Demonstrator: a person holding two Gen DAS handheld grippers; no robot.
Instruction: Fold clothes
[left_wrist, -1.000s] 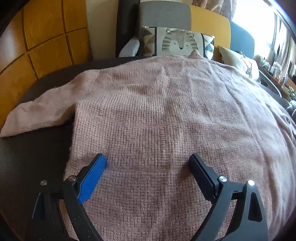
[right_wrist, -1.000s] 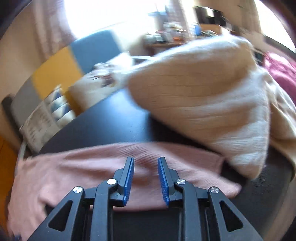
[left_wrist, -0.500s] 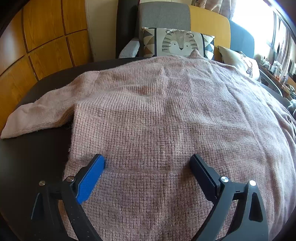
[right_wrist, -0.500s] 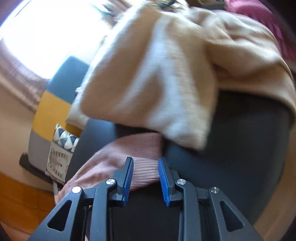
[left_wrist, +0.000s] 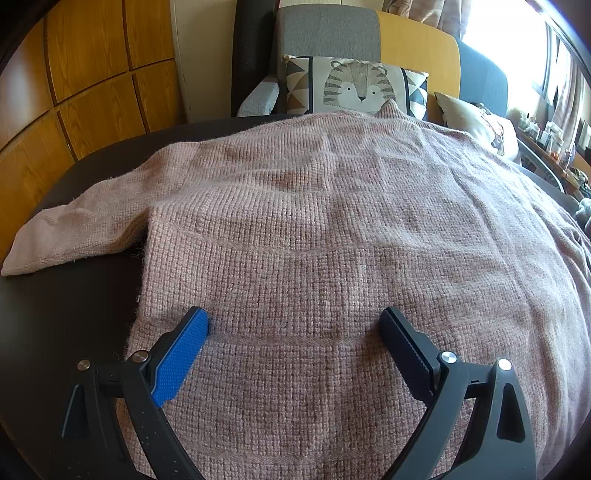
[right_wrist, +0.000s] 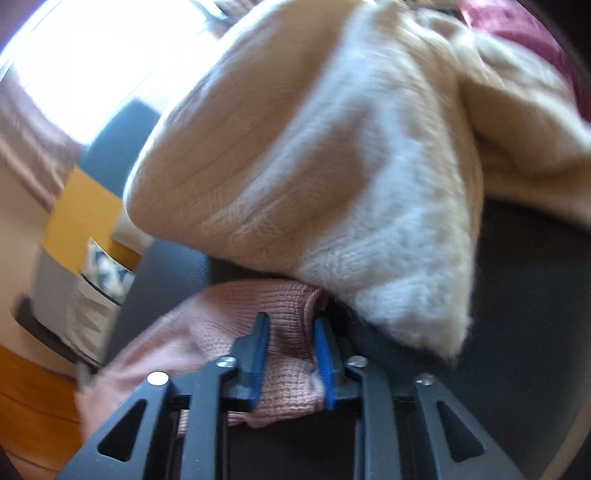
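Note:
A pink knit sweater (left_wrist: 332, 221) lies spread flat on the dark table (left_wrist: 55, 314), with one sleeve (left_wrist: 85, 229) stretched out to the left. My left gripper (left_wrist: 293, 317) hovers wide open over the sweater's lower part, with only flat knit under it. In the right wrist view, the sweater's other sleeve (right_wrist: 207, 325) ends in a cuff that sits between the blue pads of my right gripper (right_wrist: 290, 325). Its jaws are closing, and the pads press into the bunched cuff. The cuff's far end tucks under a cream sweater (right_wrist: 314, 166).
The cream sweater is heaped on the table (right_wrist: 517, 295) right behind the cuff, with a maroon garment (right_wrist: 517, 29) beyond it. A sofa with a tiger cushion (left_wrist: 354, 86) stands past the table's far edge. A wooden panelled wall (left_wrist: 74, 92) is at the left.
My right gripper has swung along the sleeve to its cuff, sunk towards the table, and narrowed its jaws onto the cuff. The left gripper and the sweater body have stayed put.

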